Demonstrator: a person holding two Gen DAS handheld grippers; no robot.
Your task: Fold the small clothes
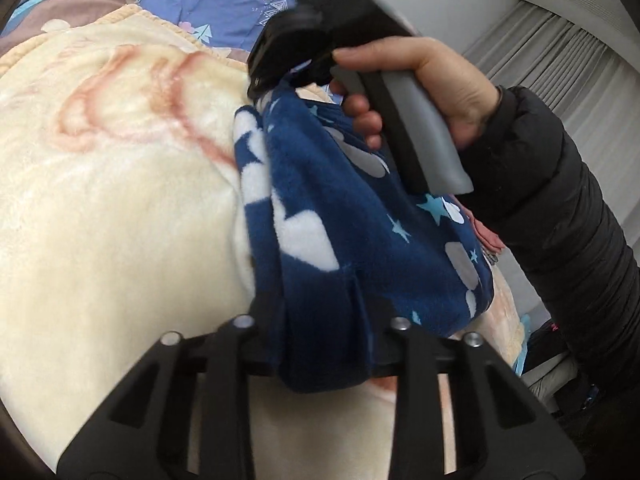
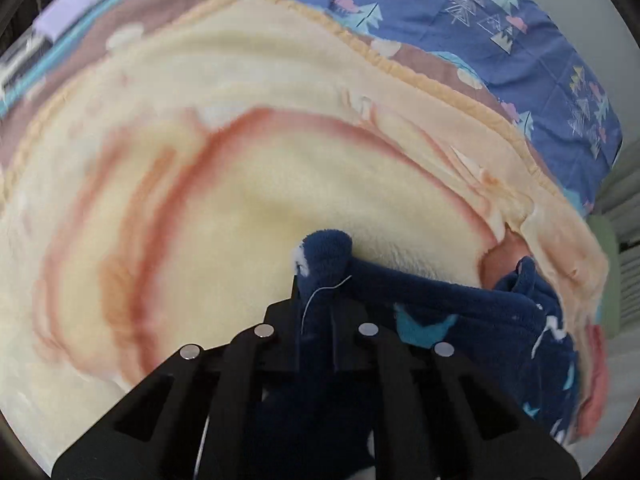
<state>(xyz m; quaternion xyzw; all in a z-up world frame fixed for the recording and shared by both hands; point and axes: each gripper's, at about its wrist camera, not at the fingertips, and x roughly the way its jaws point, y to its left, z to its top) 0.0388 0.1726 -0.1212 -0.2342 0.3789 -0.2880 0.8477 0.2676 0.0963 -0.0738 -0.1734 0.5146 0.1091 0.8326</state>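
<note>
A small navy fleece garment (image 1: 340,216) with white hearts, grey dots and light blue stars hangs stretched between both grippers above a cream blanket (image 1: 100,200). My left gripper (image 1: 320,312) is shut on one bunched end of it. My right gripper (image 1: 276,80), seen from the left wrist view in a person's hand, pinches the other end. In the right wrist view my right gripper (image 2: 318,292) is shut on a folded navy edge, and the garment (image 2: 460,312) trails off to the right.
The cream blanket (image 2: 240,200) with orange-red lines covers the bed. A blue patterned quilt (image 2: 500,32) lies along the far edge. A black-sleeved arm (image 1: 560,220) is at the right. Grey curtains (image 1: 560,48) hang behind. A pink item (image 1: 490,240) lies under the garment.
</note>
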